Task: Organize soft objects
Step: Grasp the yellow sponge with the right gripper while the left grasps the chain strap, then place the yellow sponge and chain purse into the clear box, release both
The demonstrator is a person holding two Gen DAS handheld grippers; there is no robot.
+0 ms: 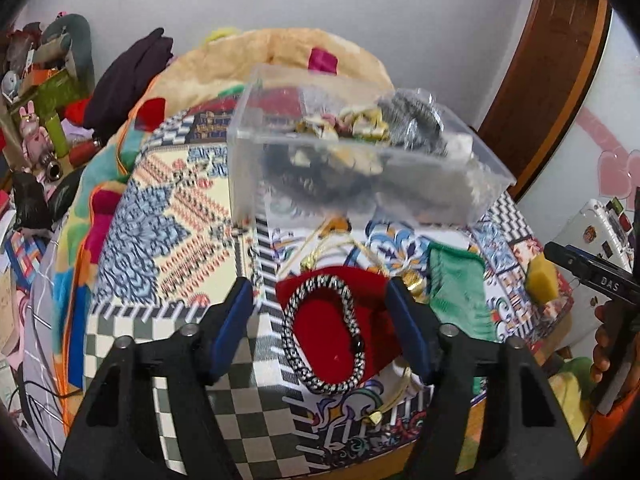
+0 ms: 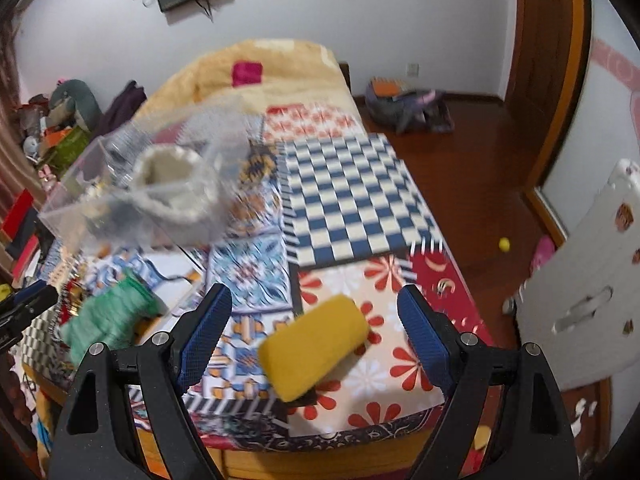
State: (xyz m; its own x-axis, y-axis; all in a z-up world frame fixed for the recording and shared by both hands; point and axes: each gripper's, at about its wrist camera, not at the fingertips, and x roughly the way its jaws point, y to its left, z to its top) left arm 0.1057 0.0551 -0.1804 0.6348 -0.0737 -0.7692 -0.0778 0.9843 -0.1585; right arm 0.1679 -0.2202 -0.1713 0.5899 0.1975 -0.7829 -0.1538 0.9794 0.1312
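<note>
Both claws stand apart, the left claw (image 1: 322, 332) straddling the red velvet pouch (image 1: 340, 328) and the right claw (image 2: 314, 332) straddling the yellow foam sponge (image 2: 314, 350), apparently positioned for pickup toward the clear plastic box (image 1: 256, 160).

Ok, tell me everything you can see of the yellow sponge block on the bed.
The yellow sponge is a rounded, oblong foam-looking block, plain and unmarked. It lies tilted diagonally on the red-flowered patch of the bedspread near the bed's front edge, between the right gripper's open jaws, neither touching it. The left wrist view shows it right of the green cloth, apart.
</note>
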